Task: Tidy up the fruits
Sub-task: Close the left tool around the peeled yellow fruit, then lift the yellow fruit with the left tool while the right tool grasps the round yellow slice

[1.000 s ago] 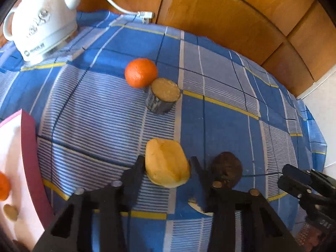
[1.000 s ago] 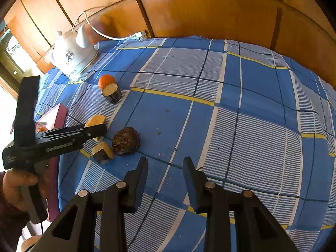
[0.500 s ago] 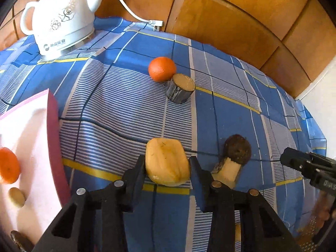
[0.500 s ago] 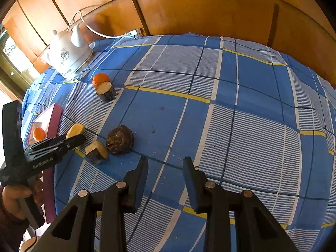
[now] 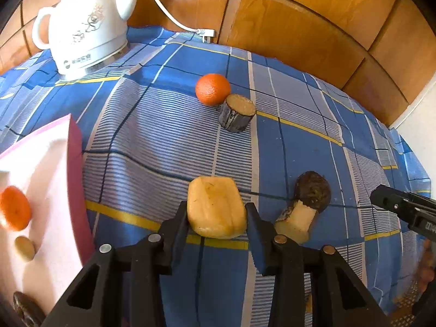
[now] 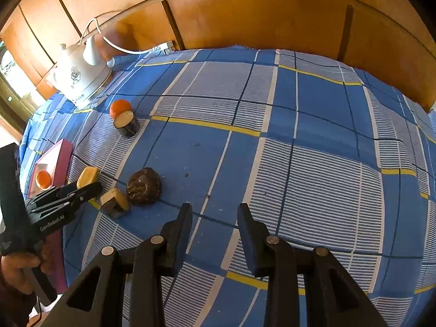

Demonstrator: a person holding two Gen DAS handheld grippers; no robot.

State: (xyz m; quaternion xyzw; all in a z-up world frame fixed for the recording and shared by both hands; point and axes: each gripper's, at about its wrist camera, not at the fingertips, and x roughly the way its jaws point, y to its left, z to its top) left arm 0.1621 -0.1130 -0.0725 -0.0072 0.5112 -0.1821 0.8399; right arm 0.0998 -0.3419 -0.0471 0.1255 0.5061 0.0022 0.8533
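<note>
Fruits are lying partly out of sight: the pink tray (image 5: pixel 73 147) is running off the left edge of the left wrist view, showing only an orange (image 5: pixel 15 208), a small pale round piece (image 5: pixel 25 248) and a dark item (image 5: pixel 24 310) too cropped to identify. A pale-cut chunk (image 5: pixel 295 222) is sitting partly behind the left gripper's finger, touching a dark brown lump (image 5: pixel 313 190) of unclear kind.

The left gripper (image 5: pixel 216 218) is clamping a yellow peeled piece (image 5: pixel 215 207) between both fingers, above the blue checked cloth (image 5: pixel 169 147) just right of the tray. The right gripper (image 6: pixel 215 223) is hanging with its fingers spread and nothing between them, near the brown lump. Another orange (image 5: pixel 213 89) is touching a dark-skinned cut stub (image 5: pixel 236 115) farther back, before a white kettle (image 5: pixel 90 27).
</note>
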